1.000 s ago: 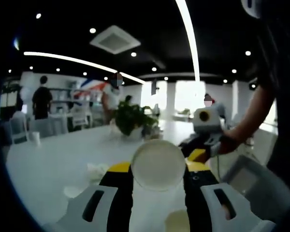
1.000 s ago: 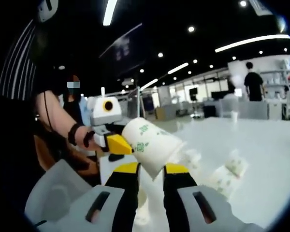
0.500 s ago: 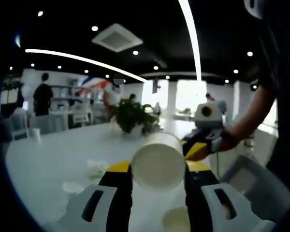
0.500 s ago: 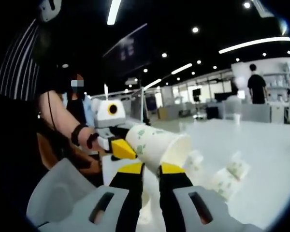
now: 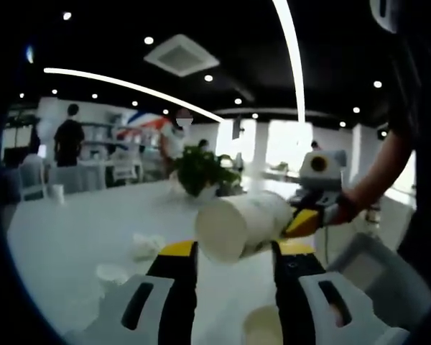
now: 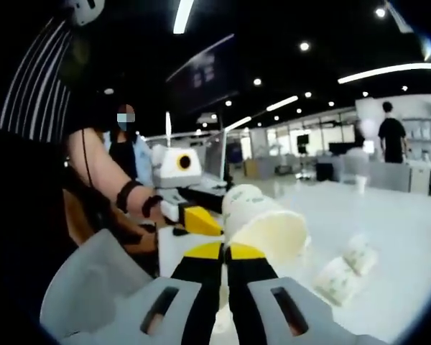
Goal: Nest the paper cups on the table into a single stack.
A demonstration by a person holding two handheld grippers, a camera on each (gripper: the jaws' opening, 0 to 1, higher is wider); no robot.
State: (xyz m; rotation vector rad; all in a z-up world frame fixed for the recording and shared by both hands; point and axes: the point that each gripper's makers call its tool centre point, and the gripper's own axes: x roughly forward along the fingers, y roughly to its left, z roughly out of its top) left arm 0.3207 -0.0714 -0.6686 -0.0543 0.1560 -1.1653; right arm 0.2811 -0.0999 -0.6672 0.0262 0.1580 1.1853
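Both grippers are up above the white table (image 5: 79, 237), meeting at one paper cup (image 5: 244, 224). In the left gripper view the cup lies sideways, white base toward the lens, just above the left gripper (image 5: 233, 267), whose jaws stand wide apart with nothing between them. The right gripper (image 5: 307, 219) pinches the cup's far end.

In the right gripper view the cup's open cream mouth (image 6: 268, 231) faces the lens, and the right gripper (image 6: 225, 253) has its jaws nearly together on the cup wall.

Spare cups: two lying on the table (image 6: 345, 267), one upright (image 5: 263, 327) by the left jaw.
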